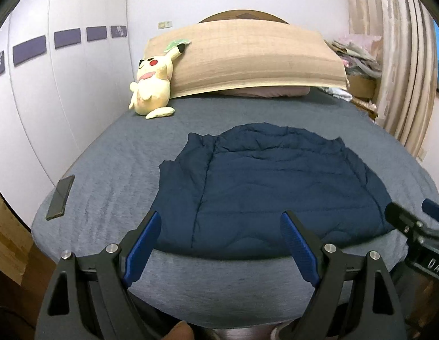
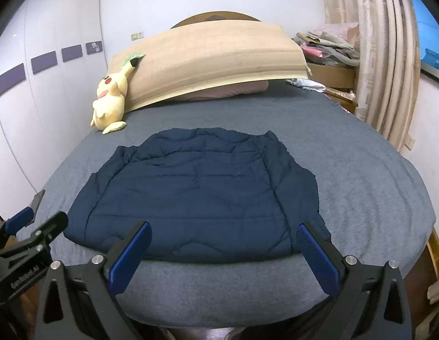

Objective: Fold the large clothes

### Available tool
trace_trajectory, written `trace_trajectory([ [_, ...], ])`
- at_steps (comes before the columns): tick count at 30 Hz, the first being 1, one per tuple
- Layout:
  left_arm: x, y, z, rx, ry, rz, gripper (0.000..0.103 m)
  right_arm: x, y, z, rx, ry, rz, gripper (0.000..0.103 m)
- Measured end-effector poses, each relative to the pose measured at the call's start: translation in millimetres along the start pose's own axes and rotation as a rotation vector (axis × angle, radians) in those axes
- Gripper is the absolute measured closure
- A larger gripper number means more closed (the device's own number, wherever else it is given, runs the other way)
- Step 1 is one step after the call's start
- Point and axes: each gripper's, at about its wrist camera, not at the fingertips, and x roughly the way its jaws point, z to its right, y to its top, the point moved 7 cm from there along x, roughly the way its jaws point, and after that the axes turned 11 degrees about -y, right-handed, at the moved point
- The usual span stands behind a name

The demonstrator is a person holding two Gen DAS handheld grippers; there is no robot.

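A navy quilted puffer jacket (image 1: 265, 187) lies flat on the grey bed (image 1: 111, 170), hem toward me, sleeves tucked in. It also shows in the right wrist view (image 2: 196, 195). My left gripper (image 1: 221, 221) is open and empty, held above the bed's front edge near the jacket's hem. My right gripper (image 2: 223, 232) is open and empty, also just before the hem. Each gripper shows at the edge of the other's view: the right one (image 1: 418, 226) and the left one (image 2: 29, 226).
A yellow plush toy (image 1: 151, 85) leans on a tan board (image 1: 248, 59) at the bed's head. A dark phone (image 1: 60, 197) lies at the bed's left edge. A white wardrobe stands left; curtains (image 2: 384, 65) and piled cloths (image 2: 327, 45) stand right.
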Motion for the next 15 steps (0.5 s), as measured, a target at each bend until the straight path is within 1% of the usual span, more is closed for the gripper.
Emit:
trace_trajectory([
  [4, 0.1, 2.9, -1.2, -0.017, -0.014, 0.000, 0.017, -1.6, 0.6, -1.2, -0.008, -0.003, 0.001, 0.000],
  [12, 1.8, 5.1, 0.5, -0.016, -0.026, -0.010, 0.017, -2.4, 0.4, -2.0, -0.017, -0.014, 0.003, 0.000],
  [15, 2.1, 5.5, 0.5, -0.012, -0.029, -0.014, 0.014, -1.3, 0.3, -1.2, -0.020, -0.015, -0.001, 0.000],
])
